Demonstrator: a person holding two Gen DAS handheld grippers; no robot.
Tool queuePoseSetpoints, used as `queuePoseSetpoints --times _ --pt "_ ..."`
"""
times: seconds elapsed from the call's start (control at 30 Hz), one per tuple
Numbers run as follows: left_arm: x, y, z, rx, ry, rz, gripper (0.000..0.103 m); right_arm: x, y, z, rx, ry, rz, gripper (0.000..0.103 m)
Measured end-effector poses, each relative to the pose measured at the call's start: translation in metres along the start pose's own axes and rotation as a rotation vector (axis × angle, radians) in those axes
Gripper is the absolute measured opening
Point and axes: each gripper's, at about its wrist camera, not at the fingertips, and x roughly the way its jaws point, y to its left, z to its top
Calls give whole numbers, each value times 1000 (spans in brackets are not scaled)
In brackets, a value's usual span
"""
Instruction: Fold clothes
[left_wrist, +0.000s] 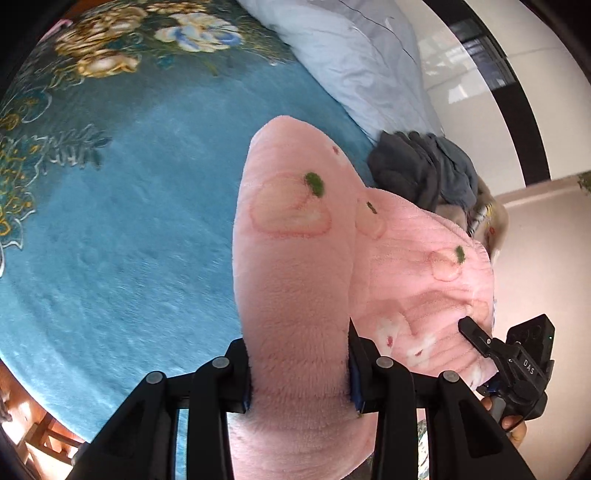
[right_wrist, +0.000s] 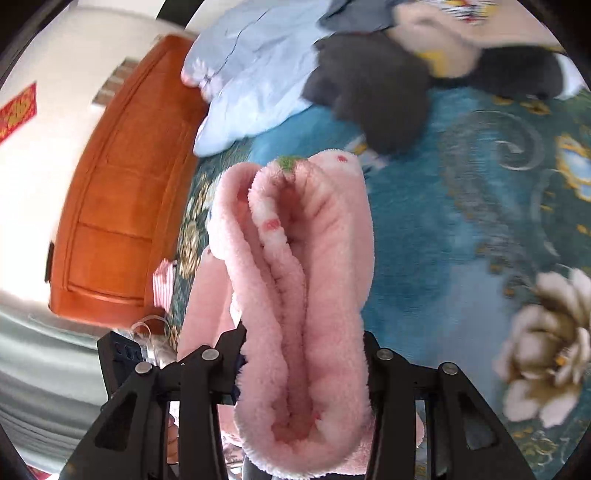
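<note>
A fluffy pink garment (left_wrist: 295, 266) with peach and green leaf prints is held up above a blue floral bedspread (left_wrist: 129, 221). My left gripper (left_wrist: 299, 373) is shut on a thick bunch of it. My right gripper (right_wrist: 303, 369) is shut on several folded layers of the same pink garment (right_wrist: 299, 277). The right gripper also shows in the left wrist view (left_wrist: 517, 358), at the garment's right edge. The fingertips are buried in the fleece.
A pale blue quilt (left_wrist: 362, 55) lies at the bed's far side, next to a heap of dark grey clothes (left_wrist: 424, 170), which also shows in the right wrist view (right_wrist: 369, 88). An orange wooden door (right_wrist: 122, 192) stands beyond the bed.
</note>
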Motion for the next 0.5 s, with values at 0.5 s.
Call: queuePoseSetpoints --times 0.5 --pt "-72 138 200 46 -97 146 40 224 149 41 -69 144 58 44"
